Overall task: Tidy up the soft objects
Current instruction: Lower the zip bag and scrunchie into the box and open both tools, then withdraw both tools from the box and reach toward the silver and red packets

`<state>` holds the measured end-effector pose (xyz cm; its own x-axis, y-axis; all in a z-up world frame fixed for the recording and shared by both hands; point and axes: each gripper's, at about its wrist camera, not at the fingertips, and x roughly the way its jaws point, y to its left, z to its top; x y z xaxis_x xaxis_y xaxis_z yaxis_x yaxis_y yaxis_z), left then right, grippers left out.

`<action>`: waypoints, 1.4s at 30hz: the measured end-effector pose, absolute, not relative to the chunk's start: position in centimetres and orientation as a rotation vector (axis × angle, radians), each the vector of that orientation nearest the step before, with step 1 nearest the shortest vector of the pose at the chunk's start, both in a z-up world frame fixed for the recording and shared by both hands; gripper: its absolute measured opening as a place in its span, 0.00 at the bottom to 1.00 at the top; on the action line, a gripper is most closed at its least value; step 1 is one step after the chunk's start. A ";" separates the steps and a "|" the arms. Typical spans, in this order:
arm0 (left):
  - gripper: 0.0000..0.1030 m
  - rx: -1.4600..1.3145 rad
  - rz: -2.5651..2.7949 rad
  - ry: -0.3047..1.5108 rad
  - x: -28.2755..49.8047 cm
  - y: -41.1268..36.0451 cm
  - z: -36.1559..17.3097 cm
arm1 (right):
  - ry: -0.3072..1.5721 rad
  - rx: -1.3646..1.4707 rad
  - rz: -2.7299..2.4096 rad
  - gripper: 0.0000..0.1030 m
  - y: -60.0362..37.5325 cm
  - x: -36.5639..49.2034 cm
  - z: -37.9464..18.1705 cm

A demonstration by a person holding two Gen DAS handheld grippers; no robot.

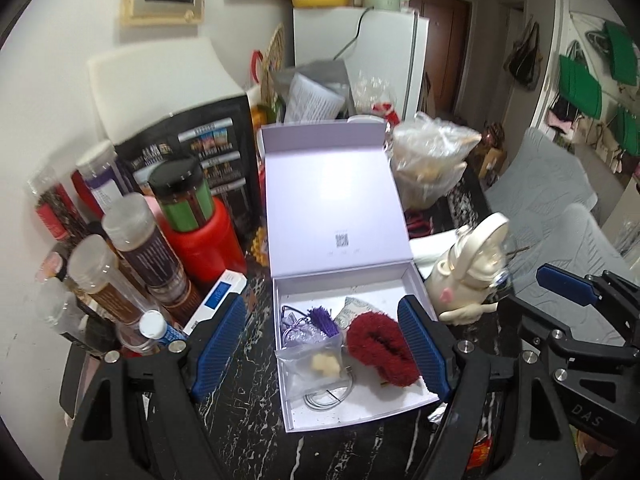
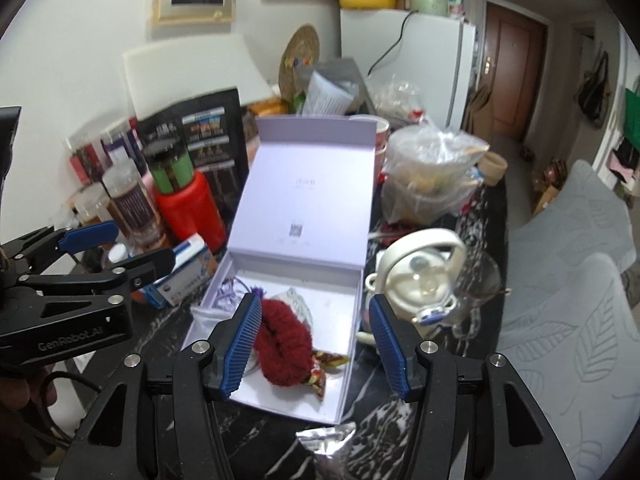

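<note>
My left hand-held gripper [image 1: 322, 350]: jaws wide apart, holding nothing.
My right hand-held gripper [image 2: 314, 344]: parted, empty.
Red scrunchie [image 1: 380, 350]: lying in the lilac box [image 1: 416, 284], below both.

wall [image 1: 60, 80]: white | fridge [image 1: 384, 60]: white, rear | door [image 2: 516, 76]: brown | table [image 1: 248, 400]: black marble | chairs [image 1: 560, 184]: grey

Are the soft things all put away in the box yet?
Mostly, it looks like. The fuzzy red scrunchie, purple tassel pouch and a small clear bag already lie inside the open white box. Both the left claw and right claw are open and empty. Left to do, probably: closing the lid.
</note>
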<state>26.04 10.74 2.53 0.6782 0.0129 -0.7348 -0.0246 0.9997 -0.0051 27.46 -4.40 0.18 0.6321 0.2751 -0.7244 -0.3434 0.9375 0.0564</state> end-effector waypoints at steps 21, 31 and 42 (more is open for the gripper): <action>0.79 -0.002 0.009 0.738 17.0 7.1 7.4 | 0.696 -0.081 0.348 0.60 -8.5 19.0 5.8; 0.79 -0.011 -0.008 0.761 13.9 4.8 7.0 | 0.714 -0.069 0.330 0.62 -11.1 15.6 5.5; 0.79 -0.009 -0.044 0.803 11.9 1.7 5.0 | 0.772 -0.064 0.315 0.62 -14.2 13.3 3.7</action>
<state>11.93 1.75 5.04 0.6938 -0.0431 -0.7189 0.0364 0.9990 -0.0248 13.29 -14.21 3.66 0.6724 0.2559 -0.6945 -0.3024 0.9514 0.0578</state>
